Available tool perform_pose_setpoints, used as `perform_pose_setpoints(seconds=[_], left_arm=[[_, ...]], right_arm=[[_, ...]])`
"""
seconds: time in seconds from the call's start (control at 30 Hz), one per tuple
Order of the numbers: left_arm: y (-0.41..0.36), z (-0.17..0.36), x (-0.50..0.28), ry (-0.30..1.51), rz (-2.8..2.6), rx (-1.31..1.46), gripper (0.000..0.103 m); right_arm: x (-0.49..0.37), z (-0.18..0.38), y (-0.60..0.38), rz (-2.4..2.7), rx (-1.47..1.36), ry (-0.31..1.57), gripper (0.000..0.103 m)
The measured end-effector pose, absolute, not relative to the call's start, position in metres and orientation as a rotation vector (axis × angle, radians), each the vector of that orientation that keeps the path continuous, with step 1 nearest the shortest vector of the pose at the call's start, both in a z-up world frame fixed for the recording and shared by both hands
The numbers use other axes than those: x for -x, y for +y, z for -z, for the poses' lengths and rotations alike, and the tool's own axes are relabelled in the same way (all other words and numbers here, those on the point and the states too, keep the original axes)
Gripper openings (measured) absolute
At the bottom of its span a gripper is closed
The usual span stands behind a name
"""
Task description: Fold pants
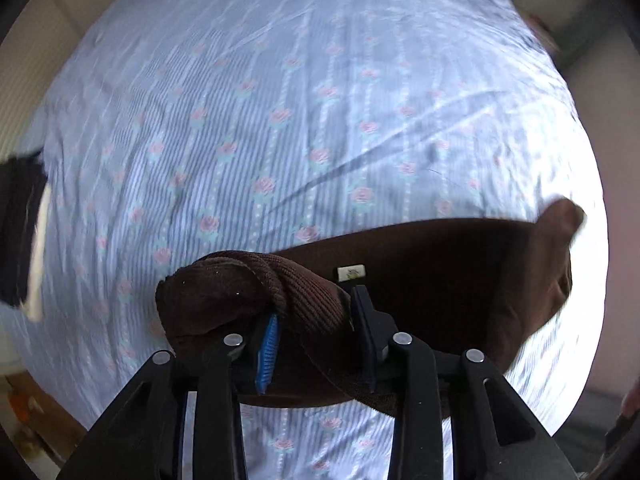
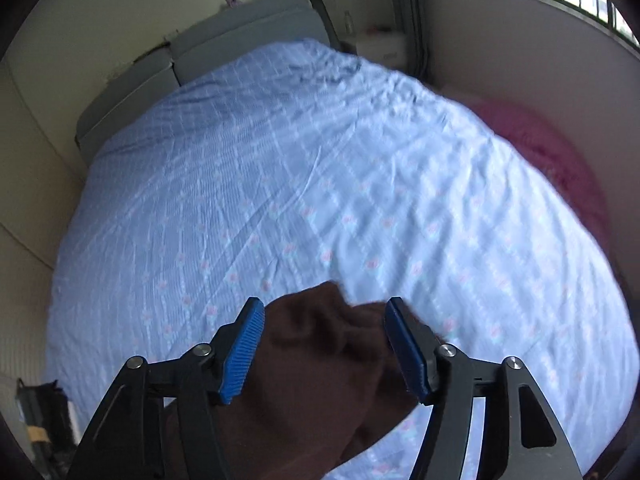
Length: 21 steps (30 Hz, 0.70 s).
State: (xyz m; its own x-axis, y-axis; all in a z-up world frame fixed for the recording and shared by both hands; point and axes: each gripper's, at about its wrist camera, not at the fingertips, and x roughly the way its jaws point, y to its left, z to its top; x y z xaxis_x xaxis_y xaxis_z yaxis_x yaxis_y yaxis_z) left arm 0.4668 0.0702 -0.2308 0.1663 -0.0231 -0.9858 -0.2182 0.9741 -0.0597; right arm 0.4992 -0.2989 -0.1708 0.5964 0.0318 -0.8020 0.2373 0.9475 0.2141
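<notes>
The left hand-held gripper [image 1: 316, 320] is clamping a bunched ribbed edge of the brown pants [image 1: 440, 280], which are stretching away to its right above the bed [image 1: 280, 100] with its blue floral sheet. The right hand-held gripper [image 2: 325, 344] is standing with its 2 blue pads [image 2: 242, 352] spread wide; pants fabric [image 2: 312, 380] is lying between and below them, though actual contact is unclear through the blur.

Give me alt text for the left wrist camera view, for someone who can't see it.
The left gripper is clamped on a bunched fold of dark brown pants, lifted above a bed covered in a light blue striped, rose-patterned sheet. A small white label shows on the fabric.
</notes>
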Motion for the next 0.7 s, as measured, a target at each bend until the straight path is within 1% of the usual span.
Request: perform_pose_setpoints(seconds=[0.03,0.07,0.13,0.17,0.2,0.27,0.33,0.37,0.4,0.5,0.57,0.7], left_arm=[[0.067,0.227,-0.467,1.403,-0.127,0.193,0.036],[0.064,0.223,-0.466,1.409,-0.112,0.195,0.04],[0.062,0.219,-0.462,1.419,-0.097,0.22,0.053],[0.062,0.217,-0.46,1.421,-0.107,0.222,0.07],[0.061,0.212,-0.456,1.409,-0.123,0.213,0.077],[0.055,0.198,-0.447,1.371,-0.139,0.169,0.077],[0.047,0.179,-0.433,1.295,-0.128,0.092,0.085],[0.043,0.171,-0.426,1.249,-0.107,0.047,0.093],[0.038,0.164,-0.416,1.196,-0.073,-0.012,0.096],[0.028,0.161,-0.397,1.113,0.069,-0.168,0.096],[0.028,0.173,-0.394,1.114,0.112,-0.263,0.096],[0.025,0.192,-0.417,1.125,0.276,-0.321,0.096]], right_arm=[[-0.495,0.166,-0.302,0.124,-0.29,0.919,0.065],[-0.488,0.162,-0.304,0.127,-0.269,0.915,0.065],[-0.479,0.16,-0.307,0.114,-0.244,0.923,0.065],[-0.475,0.162,-0.309,0.108,-0.231,0.929,0.065],[-0.471,0.165,-0.309,0.105,-0.214,0.937,0.065],[-0.467,0.173,-0.311,0.084,-0.204,0.957,0.065],[-0.467,0.186,-0.313,0.064,-0.238,1.0,0.065],[-0.466,0.192,-0.315,0.047,-0.267,1.015,0.065],[-0.464,0.198,-0.316,0.042,-0.281,1.024,0.065],[-0.46,0.216,-0.315,0.033,-0.301,1.06,0.065],[-0.462,0.228,-0.314,0.024,-0.304,1.092,0.065],[-0.474,0.251,-0.306,-0.003,-0.252,1.131,0.065]])
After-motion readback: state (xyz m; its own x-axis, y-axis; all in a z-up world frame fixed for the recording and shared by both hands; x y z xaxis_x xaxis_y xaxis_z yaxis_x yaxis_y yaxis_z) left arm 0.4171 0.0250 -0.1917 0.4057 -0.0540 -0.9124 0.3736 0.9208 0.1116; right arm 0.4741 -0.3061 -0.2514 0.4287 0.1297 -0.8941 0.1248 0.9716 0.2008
